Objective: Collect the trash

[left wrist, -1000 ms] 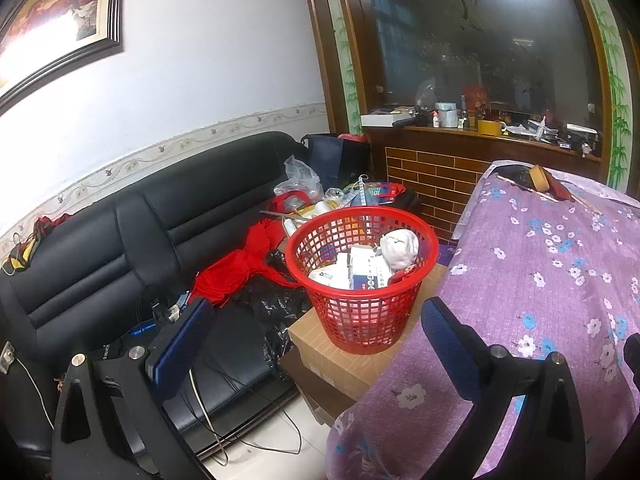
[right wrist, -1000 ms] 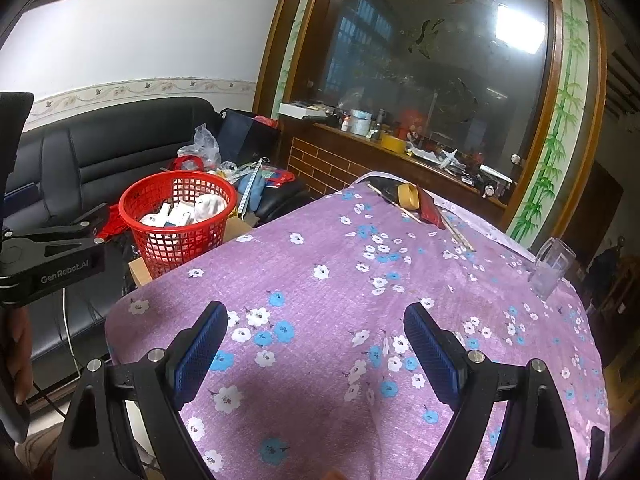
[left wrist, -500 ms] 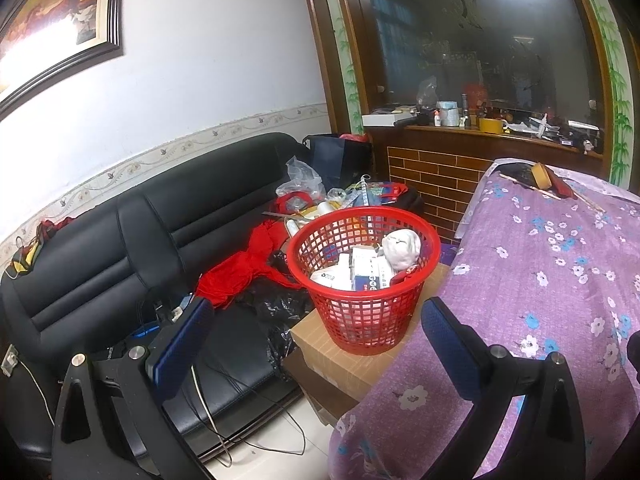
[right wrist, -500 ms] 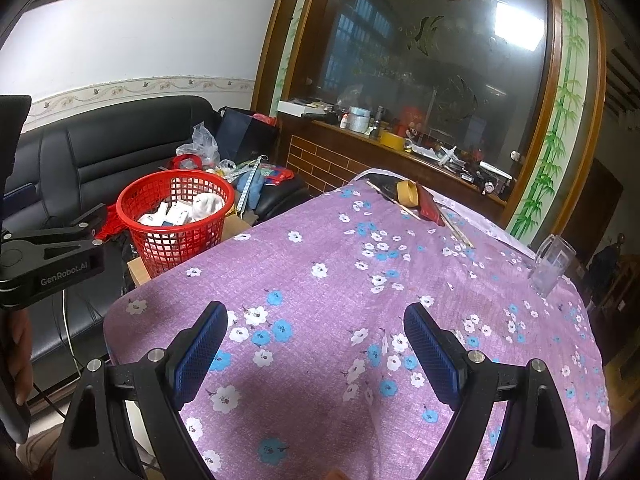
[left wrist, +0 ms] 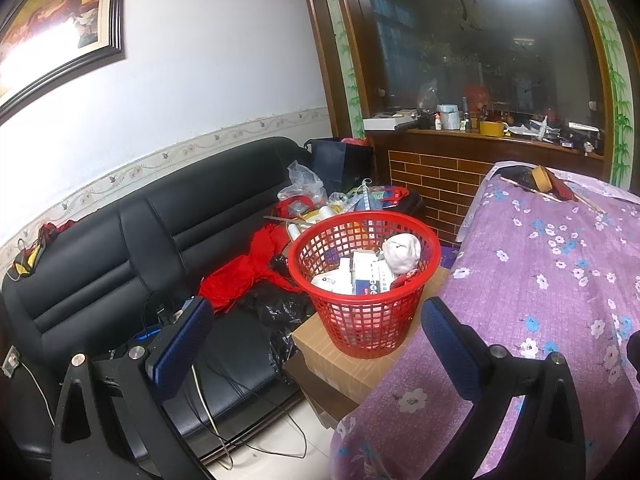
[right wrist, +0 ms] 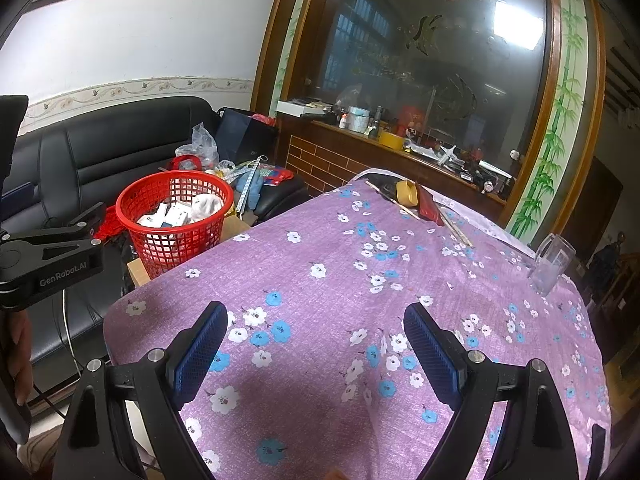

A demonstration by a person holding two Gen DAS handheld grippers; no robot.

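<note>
Trash (left wrist: pixel 366 270): boxes, crumpled white wad in red basket (left wrist: pixel 362 324)

The left wrist view is looking from beside the table edge toward the sofa (left wrist: pixel 100 256), close to the red basket (left wrist: pixel 362 300). The right wrist view is looking from above across the purple tablecloth (right wrist: pixel 360 280), sharing the basket (right wrist: pixel 176 216) farther off.

Red openwork plastic basket (left wrist: pixel 362 300): glossy lattice. Purple flowered tablecloth (right wrist: pixel 360 280): matt woven cloth. Black sofa (left wrist: pixel 120 248): smooth, shiny leather-like. Brown cardboard box (left wrist: pixel 340 360): matt. Clear glass mug (right wrist: pixel 552 264): glossy. Blue ribbed gripper pads (right wrist: pixel 200 346): matt.
</note>
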